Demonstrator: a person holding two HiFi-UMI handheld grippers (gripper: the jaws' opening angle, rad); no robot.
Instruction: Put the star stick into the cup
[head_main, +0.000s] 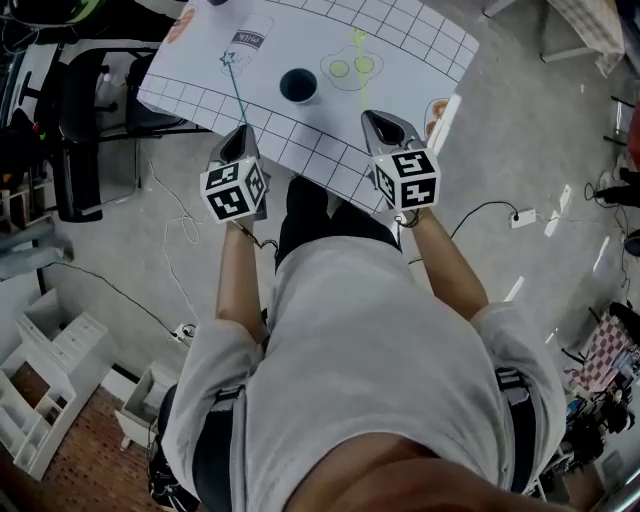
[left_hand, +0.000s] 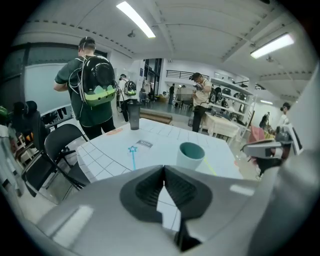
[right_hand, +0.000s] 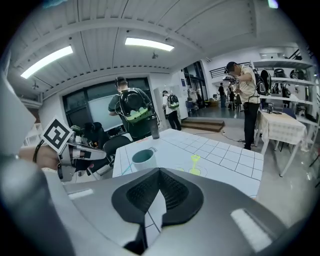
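A blue star stick (head_main: 236, 88) lies flat on the white gridded table (head_main: 400, 30), its star end pointing away from me; the blue star stick (left_hand: 133, 157) is also in the left gripper view. The teal cup (head_main: 298, 85) stands upright to its right, mid-table, and shows as the cup (left_hand: 190, 155) and the cup (right_hand: 143, 159) in the gripper views. My left gripper (head_main: 243, 133) hovers at the near table edge by the stick's near end, shut and empty (left_hand: 164, 170). My right gripper (head_main: 378, 121) hangs over the near edge, right of the cup, jaws together with nothing in them (right_hand: 160, 173).
A yellow-green star stick (head_main: 357, 42) with two green rings (head_main: 351, 67) lies right of the cup. A printed card (head_main: 248, 42) and a dark tumbler (left_hand: 134, 120) sit farther back. A black chair (left_hand: 61, 148) stands at the table's left. Several people stand beyond the table.
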